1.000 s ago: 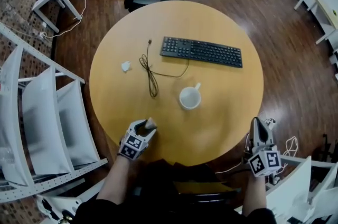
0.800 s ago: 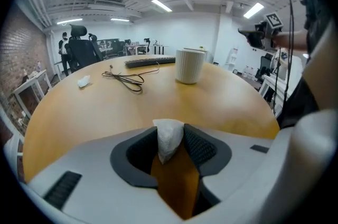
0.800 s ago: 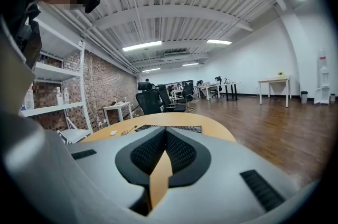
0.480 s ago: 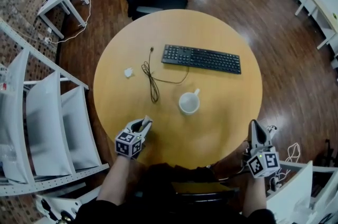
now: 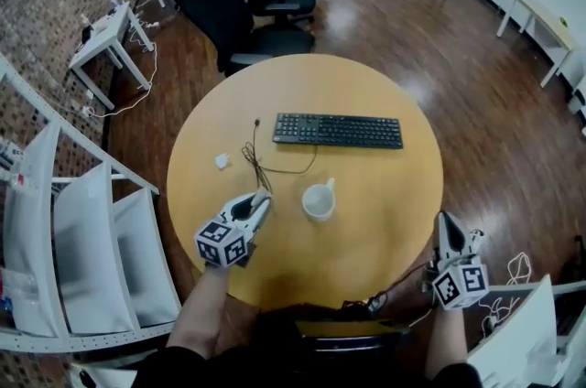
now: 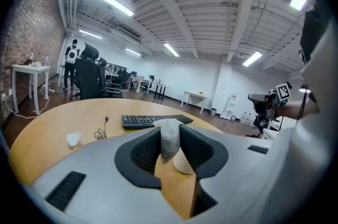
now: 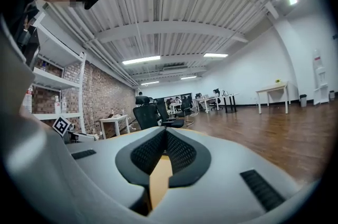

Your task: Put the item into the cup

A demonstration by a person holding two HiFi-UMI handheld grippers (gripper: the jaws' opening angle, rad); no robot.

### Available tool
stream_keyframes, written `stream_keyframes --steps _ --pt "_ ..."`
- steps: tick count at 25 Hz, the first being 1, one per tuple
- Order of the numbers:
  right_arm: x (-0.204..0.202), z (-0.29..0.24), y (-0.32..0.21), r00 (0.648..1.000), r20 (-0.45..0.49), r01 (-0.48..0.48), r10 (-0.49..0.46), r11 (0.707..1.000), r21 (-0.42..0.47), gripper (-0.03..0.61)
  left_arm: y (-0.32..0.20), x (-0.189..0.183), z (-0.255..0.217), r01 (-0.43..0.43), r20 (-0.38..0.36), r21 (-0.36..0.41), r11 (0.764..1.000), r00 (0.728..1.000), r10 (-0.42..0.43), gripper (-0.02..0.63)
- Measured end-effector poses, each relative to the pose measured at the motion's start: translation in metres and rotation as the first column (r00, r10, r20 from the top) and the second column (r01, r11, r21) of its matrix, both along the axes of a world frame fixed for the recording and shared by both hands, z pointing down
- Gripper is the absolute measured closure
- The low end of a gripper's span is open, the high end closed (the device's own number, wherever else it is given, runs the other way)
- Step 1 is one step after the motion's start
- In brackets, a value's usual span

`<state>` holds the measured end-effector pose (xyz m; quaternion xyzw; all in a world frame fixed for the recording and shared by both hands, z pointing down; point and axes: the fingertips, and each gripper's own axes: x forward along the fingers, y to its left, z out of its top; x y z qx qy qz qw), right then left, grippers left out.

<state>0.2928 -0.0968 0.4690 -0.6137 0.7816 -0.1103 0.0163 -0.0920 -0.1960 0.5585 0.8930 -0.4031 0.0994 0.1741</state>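
The item (image 6: 169,139) is a small, soft-looking lump of pale grey-white material, rounded at the top and tapering to a limp point below, with a creased, matte surface. It hangs upright between the two black ribbed pads of the left hand-held gripper (image 5: 257,204), which are clamped on its sides, so that its top sticks up above the jaws. It is held above the counter (image 5: 385,226), near the person's edge of the round, tan top.

Just beyond it, to the right of the jaws, stands the cup (image 5: 319,201), white, upright and open at the top, its handle pointing away from the person. The item is near the cup but not over its mouth.

Farther off lies a black keyboard (image 5: 337,131), with a thin dark cable (image 5: 257,163) coiled loosely to its left. Left of the cable sits a small white crumpled scrap (image 5: 221,161), well apart from the cup.

The right hand-held gripper (image 7: 165,136) is just off the counter's right edge, over the wooden floor, with its jaws together at the tips and nothing between them.

Black office chairs (image 5: 229,11) stand beyond the counter, and white shelving (image 5: 82,221) is at the person's left.
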Motion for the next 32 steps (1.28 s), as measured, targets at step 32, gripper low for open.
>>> stream_keyframes --steps 32 --pt "0.053 0.002 0.041 0.992 0.006 -0.129 0.128 0.992 0.014 0.568 -0.021 0.085 -0.024 -0.164 0.096 0.08 0.983 0.983 0.156 0.436"
